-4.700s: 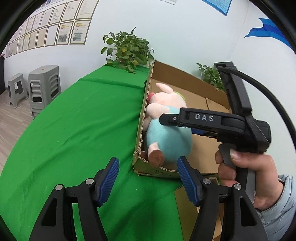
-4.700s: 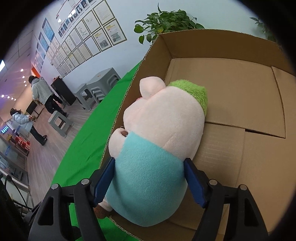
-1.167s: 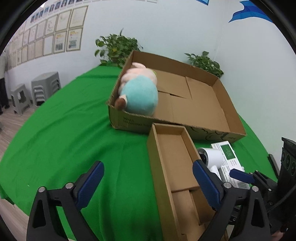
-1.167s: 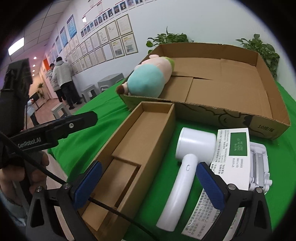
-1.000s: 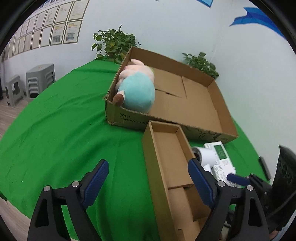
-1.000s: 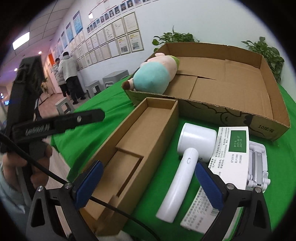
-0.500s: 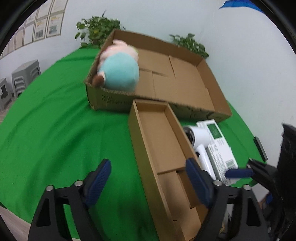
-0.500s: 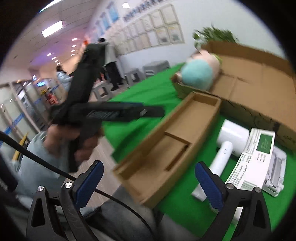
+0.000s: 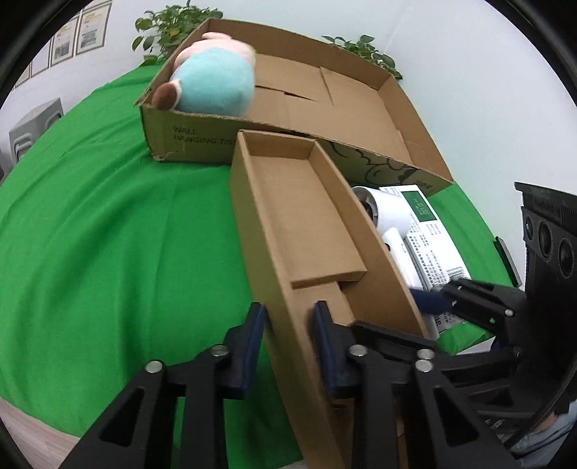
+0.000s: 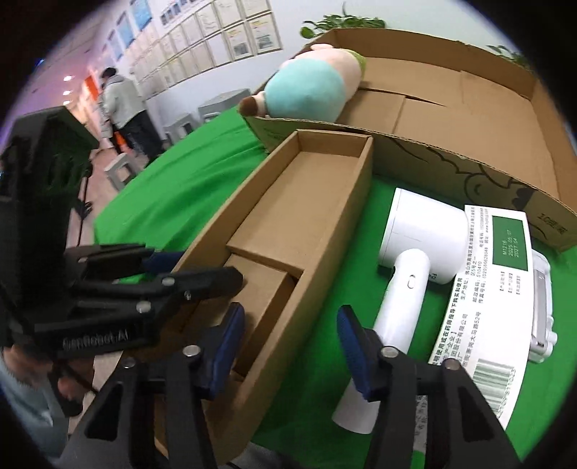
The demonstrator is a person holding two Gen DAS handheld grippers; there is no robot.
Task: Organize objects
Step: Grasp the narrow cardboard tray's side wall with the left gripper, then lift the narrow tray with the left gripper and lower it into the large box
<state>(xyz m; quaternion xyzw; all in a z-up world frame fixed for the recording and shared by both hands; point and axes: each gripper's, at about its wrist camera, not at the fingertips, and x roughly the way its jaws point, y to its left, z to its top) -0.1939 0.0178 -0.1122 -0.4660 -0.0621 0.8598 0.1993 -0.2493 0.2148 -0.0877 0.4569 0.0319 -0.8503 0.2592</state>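
Note:
A long narrow cardboard box (image 9: 299, 202) lies open on the green cloth. My left gripper (image 9: 288, 324) straddles its left wall near the close end, jaws closing, and the blue pads press the wall from both sides. My right gripper (image 10: 292, 346) straddles the box's right wall (image 10: 317, 288). Its jaws are also closing, but a gap still shows beside each pad. A white handheld appliance (image 10: 414, 252) and a printed leaflet (image 10: 487, 288) lie right of the narrow box. Behind it, the large cardboard tray (image 9: 360, 108) holds a pink and teal plush (image 9: 212, 83) in its far left corner.
A white plastic part (image 10: 541, 306) lies under the leaflet's right side. Potted plants (image 9: 169, 25) stand behind the tray. The table's near edge (image 9: 43, 425) runs just below my grippers. Grey stools (image 10: 122, 169) and a person (image 10: 122, 104) stand on the floor to the left.
Both grippers have sunk to the near end of the narrow box. Their jaws have narrowed from wide open, the left pair onto the left wall, the right pair around the right wall.

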